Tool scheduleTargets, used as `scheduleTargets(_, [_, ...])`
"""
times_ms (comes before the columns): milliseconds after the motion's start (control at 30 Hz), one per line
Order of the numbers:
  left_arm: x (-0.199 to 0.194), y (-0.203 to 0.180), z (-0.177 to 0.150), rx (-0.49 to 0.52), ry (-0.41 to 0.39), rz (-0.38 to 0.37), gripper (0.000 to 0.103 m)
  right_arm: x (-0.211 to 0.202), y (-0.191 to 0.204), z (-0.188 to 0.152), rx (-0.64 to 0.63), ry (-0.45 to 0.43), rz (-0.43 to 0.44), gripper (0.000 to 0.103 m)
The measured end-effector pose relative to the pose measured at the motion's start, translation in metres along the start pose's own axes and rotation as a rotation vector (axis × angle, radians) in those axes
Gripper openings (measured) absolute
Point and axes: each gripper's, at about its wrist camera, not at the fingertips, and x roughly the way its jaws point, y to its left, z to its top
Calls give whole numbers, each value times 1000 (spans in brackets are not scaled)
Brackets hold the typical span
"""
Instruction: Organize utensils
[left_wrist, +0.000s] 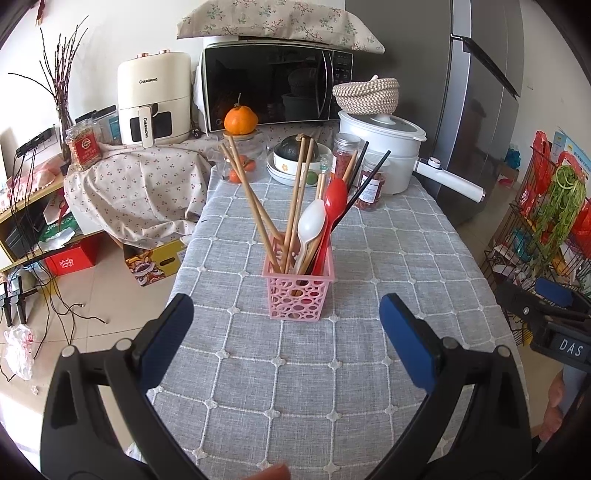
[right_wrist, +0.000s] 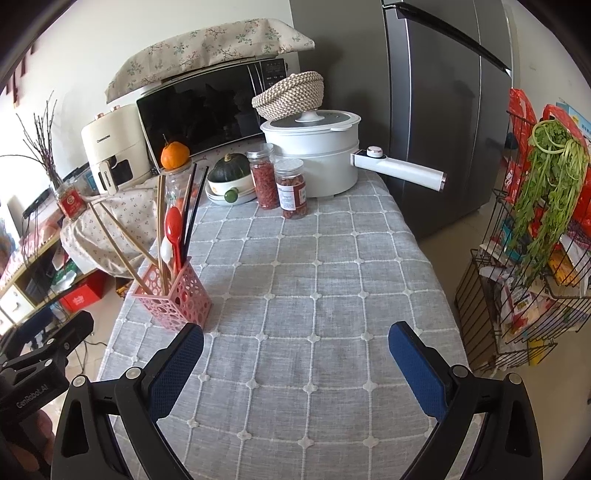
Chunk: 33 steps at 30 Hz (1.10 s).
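A pink perforated utensil basket stands on the grey checked tablecloth, also in the right wrist view at the left. It holds wooden chopsticks, black chopsticks, a red spoon and a white spoon. My left gripper is open and empty, just in front of the basket. My right gripper is open and empty over bare cloth, right of the basket. The right gripper's body shows at the left wrist view's right edge.
At the table's far end stand a white electric pot, two jars of red contents, a bowl with a green squash, a glass jar topped by an orange, a microwave. A wire rack stands right; fridge behind.
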Motion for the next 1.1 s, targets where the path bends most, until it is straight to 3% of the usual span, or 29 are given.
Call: scheduleTargets(1100, [-1, 0, 1, -3, 1, 2, 101, 4, 3, -2, 1, 12, 7, 101])
